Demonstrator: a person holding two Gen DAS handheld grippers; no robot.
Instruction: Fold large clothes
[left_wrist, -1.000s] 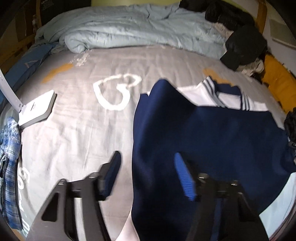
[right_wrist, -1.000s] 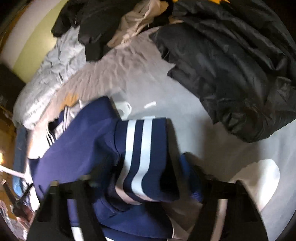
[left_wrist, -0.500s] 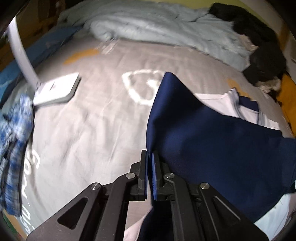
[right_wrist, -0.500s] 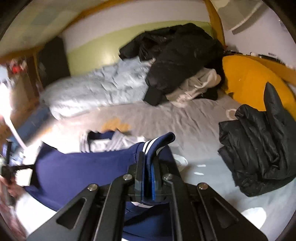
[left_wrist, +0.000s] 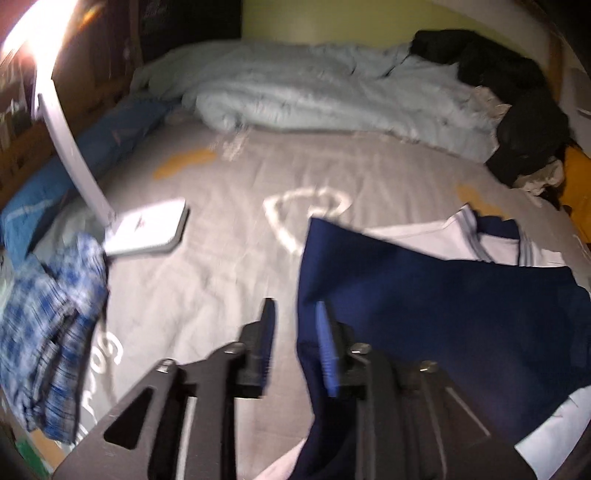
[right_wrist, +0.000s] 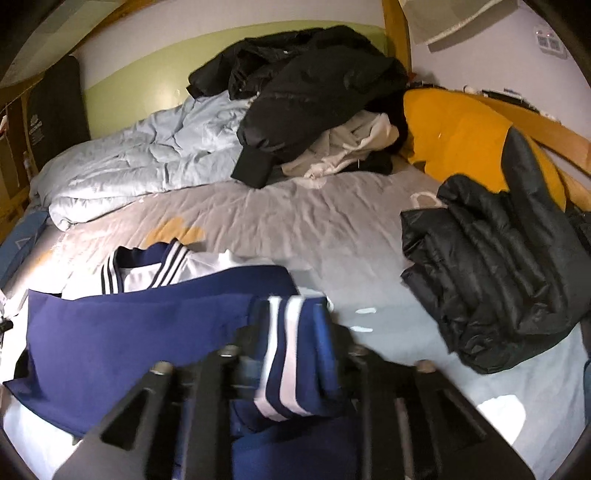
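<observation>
A navy and white jersey (left_wrist: 424, 302) lies on the grey bed sheet (left_wrist: 207, 280), its navy part folded up toward the striped collar (right_wrist: 147, 266). My left gripper (left_wrist: 295, 343) hovers at the jersey's left edge. Its jaws are opening, and the navy edge hangs between them beside the right pad (left_wrist: 327, 354) without being pressed. My right gripper (right_wrist: 291, 332) is over the jersey (right_wrist: 129, 332) at its right side. Its jaws are opening too, and the striped navy cuff (right_wrist: 288, 369) sits loose between them.
A pale blue duvet (right_wrist: 147, 162) is bunched at the back, with black jackets (right_wrist: 314, 88) piled on it. A folded black puffer jacket (right_wrist: 491, 280) and a yellow pillow (right_wrist: 461, 133) lie at the right. A white lamp base (left_wrist: 147, 229) and a plaid shirt (left_wrist: 48, 332) sit at the left.
Both grippers stood open, then shut on the navy fabric, and now their jaws are apart again. Both hands rose, and the navy part now lies folded toward the collar.
</observation>
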